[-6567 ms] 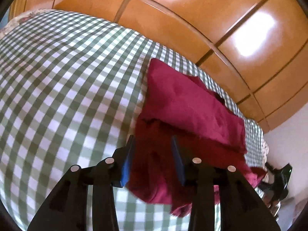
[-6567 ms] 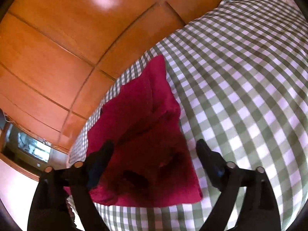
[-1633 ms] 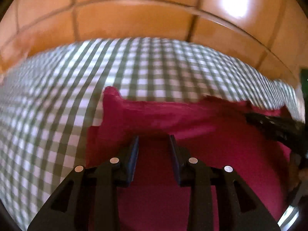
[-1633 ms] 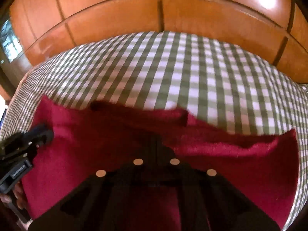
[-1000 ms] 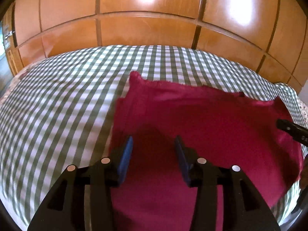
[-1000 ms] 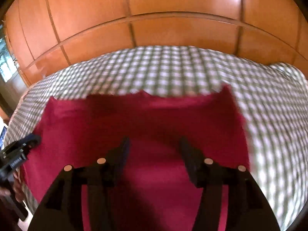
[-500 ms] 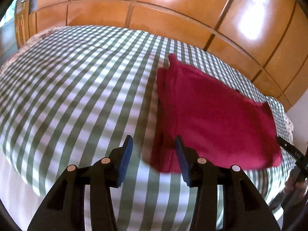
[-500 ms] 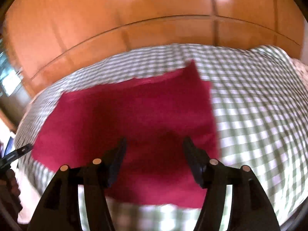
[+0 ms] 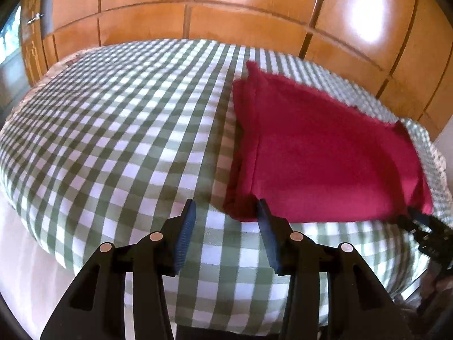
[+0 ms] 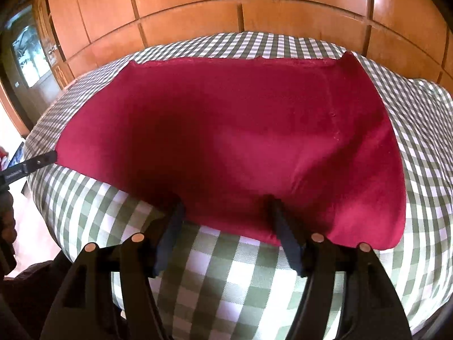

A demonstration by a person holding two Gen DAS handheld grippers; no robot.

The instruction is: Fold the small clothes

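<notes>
Left wrist view: left hand-held gripper (image 9: 223,221) hanging open and empty just off the near left corner of the red cloth (image 9: 320,153), folded flat on the checked bed (image 9: 113,130); right hand-held gripper (image 9: 421,226) peeking in at the cloth's far right corner.

Right wrist view: right hand-held gripper (image 10: 226,218) with jaws just widened, nothing pinched, straddling the cloth's (image 10: 226,130) near edge. One fold apparently down, grips released. Next, probably: pinch both corners of one short end, carry across for another halving.
</notes>
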